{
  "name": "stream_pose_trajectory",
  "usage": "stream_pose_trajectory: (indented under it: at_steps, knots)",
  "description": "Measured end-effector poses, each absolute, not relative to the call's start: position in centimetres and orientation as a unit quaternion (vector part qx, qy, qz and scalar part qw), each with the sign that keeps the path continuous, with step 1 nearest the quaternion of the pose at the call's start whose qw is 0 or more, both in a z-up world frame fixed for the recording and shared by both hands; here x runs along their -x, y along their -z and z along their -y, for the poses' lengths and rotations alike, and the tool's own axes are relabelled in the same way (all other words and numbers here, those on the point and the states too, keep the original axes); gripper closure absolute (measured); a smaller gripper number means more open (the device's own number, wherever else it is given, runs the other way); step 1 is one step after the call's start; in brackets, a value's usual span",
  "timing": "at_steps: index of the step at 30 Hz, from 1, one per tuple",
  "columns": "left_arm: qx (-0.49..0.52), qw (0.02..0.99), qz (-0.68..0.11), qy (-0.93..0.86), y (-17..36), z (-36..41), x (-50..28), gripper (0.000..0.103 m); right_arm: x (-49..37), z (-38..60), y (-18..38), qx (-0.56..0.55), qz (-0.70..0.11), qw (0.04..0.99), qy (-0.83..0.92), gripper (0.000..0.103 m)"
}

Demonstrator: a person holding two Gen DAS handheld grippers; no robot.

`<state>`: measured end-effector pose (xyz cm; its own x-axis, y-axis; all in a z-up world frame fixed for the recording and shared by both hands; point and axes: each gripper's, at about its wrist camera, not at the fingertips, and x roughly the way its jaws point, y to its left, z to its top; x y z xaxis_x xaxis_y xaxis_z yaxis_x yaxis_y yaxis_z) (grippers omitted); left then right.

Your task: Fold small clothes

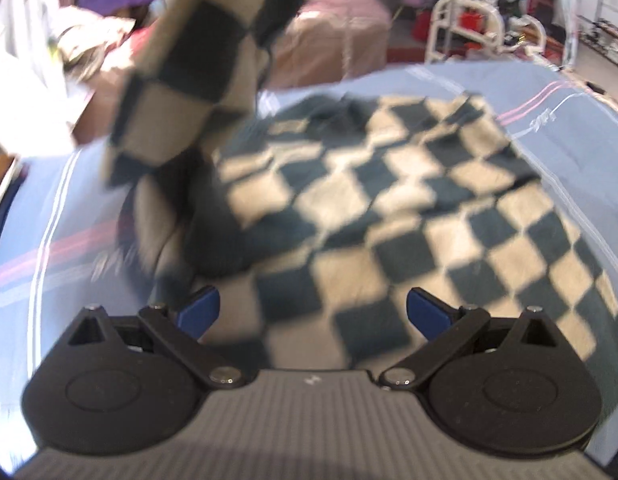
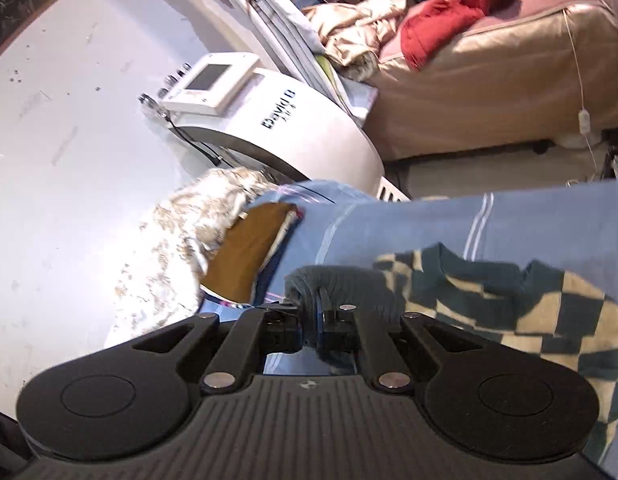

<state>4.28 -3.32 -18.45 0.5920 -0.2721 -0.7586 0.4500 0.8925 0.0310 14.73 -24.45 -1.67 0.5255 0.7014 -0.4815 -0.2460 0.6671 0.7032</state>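
A small sweater (image 1: 389, 208) in a dark green and cream checker pattern lies spread on a light blue striped sheet (image 1: 569, 140). One sleeve (image 1: 189, 60) hangs lifted and blurred at the upper left of the left wrist view. My left gripper (image 1: 313, 314) hovers over the sweater's lower part, open, with nothing between its blue fingertips (image 1: 199, 312). In the right wrist view my right gripper (image 2: 311, 320) is shut on the sleeve's dark ribbed cuff (image 2: 321, 280), which bulges above the jaws. The sweater body (image 2: 529, 308) trails off to the right over the sheet (image 2: 409, 224).
A white machine with a screen (image 2: 269, 120) stands beyond the sheet's edge on a pale floor (image 2: 69, 160). A bed with red clothes (image 2: 449, 20) lies behind. A brown flat object (image 2: 245, 252) and a white patterned cloth (image 2: 169, 248) sit by the sheet's corner. White furniture (image 1: 469, 20) stands far back.
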Motion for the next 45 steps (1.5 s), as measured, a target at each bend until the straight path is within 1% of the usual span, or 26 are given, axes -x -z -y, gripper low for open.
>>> stream_pose_trajectory:
  at_steps: [3,6,11,14,15,17,19,23,26,32,34,35,37,39,41,42,43,45]
  knots:
    - [-0.131,0.898,-0.359,0.220,18.1,6.4,-6.5,0.001,-14.5,24.3,-0.7,-0.307,-0.387,0.813,-0.307,0.094]
    - [-0.177,0.911,-0.325,0.182,19.1,8.3,-8.5,0.000,-14.2,24.4,-1.4,-0.299,-0.388,0.816,-0.309,0.094]
    - [-0.155,0.907,-0.352,0.174,20.7,8.5,-11.1,0.000,-13.7,26.4,0.8,-0.326,-0.396,0.812,-0.278,0.094]
    - [-0.144,0.915,-0.325,0.189,20.4,8.8,-10.0,0.000,-13.2,28.7,2.1,-0.343,-0.389,0.818,-0.248,0.094]
    - [-0.142,0.917,-0.321,0.191,20.4,9.0,-9.8,0.000,-13.2,29.5,2.7,-0.349,-0.390,0.819,-0.235,0.094]
    - [-0.131,0.913,-0.340,0.184,21.1,9.0,-10.4,0.000,-13.2,31.0,4.7,-0.349,-0.403,0.821,-0.206,0.094]
    - [-0.132,0.906,-0.359,0.179,21.9,8.9,-11.1,0.003,-13.2,32.5,7.4,-0.336,-0.426,0.823,-0.170,0.094]
    - [-0.142,0.904,-0.366,0.168,22.6,7.8,-11.3,0.003,-13.3,34.9,13.2,-0.294,-0.476,0.820,-0.121,0.094]
    - [-0.127,0.905,-0.373,0.159,22.3,6.5,-11.4,0.003,-13.1,36.5,16.6,-0.294,-0.503,0.807,-0.100,0.094]
    - [-0.116,0.915,-0.357,0.151,20.0,4.4,-10.6,0.003,-13.1,38.1,19.8,-0.275,-0.530,0.799,-0.068,0.094]
    - [-0.115,0.916,-0.356,0.142,19.6,3.7,-10.7,0.003,-13.6,38.1,20.4,-0.266,-0.533,0.801,-0.057,0.092]
    - [-0.113,0.917,-0.357,0.136,19.5,3.3,-10.8,0.002,-14.0,37.8,20.7,-0.248,-0.537,0.805,-0.054,0.090]
    - [-0.111,0.917,-0.364,0.123,19.3,2.7,-11.0,0.002,-14.8,36.8,21.5,-0.200,-0.548,0.811,-0.048,0.074]
    - [-0.111,0.914,-0.374,0.112,19.6,2.2,-11.1,0.002,-15.6,35.9,22.2,-0.162,-0.560,0.812,-0.032,0.063]
    - [-0.114,0.913,-0.377,0.103,19.7,1.8,-10.9,0.002,-16.2,35.1,22.3,-0.136,-0.563,0.815,-0.025,0.063]
    - [-0.113,0.914,-0.377,0.099,19.6,1.6,-10.6,0.002,-16.2,34.7,21.5,-0.114,-0.547,0.829,-0.014,0.061]
    - [-0.109,0.915,-0.378,0.096,19.6,1.4,-10.3,0.002,-16.0,34.1,20.3,-0.087,-0.526,0.846,0.000,0.057]
    - [-0.095,0.913,-0.386,0.094,19.7,1.4,-9.8,0.002,-16.1,32.3,17.7,-0.047,-0.485,0.873,-0.009,0.026]
